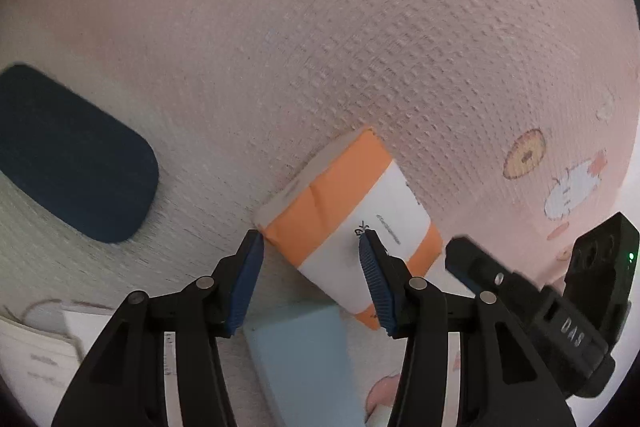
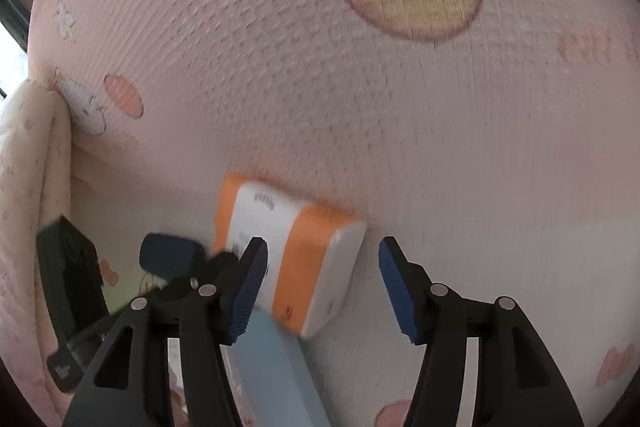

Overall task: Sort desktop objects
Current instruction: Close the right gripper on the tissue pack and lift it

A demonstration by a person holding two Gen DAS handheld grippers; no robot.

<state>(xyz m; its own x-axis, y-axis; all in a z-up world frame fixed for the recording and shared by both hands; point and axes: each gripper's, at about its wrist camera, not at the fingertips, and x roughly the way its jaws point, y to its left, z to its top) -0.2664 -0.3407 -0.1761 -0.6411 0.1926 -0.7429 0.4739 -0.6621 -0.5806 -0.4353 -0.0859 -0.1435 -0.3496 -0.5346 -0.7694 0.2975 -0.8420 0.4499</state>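
Orange-and-white cardboard box (image 1: 352, 211) lying on pink printed cloth (image 1: 360, 47), beside pale blue flat case (image 1: 300, 355). Left claw (image 1: 312, 247) released around box; right claw (image 2: 322, 263) released.

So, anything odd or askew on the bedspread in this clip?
Slightly: the orange-and-white box lies skewed, one end propped on the pale blue box, so it sits tilted on the pink cloth. Both grippers are open around it. No spills or damage visible.

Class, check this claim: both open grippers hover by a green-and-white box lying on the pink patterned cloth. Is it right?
One detail is wrong: the box is orange and white, as both wrist views show. The left gripper and right gripper are open above the pink cloth.
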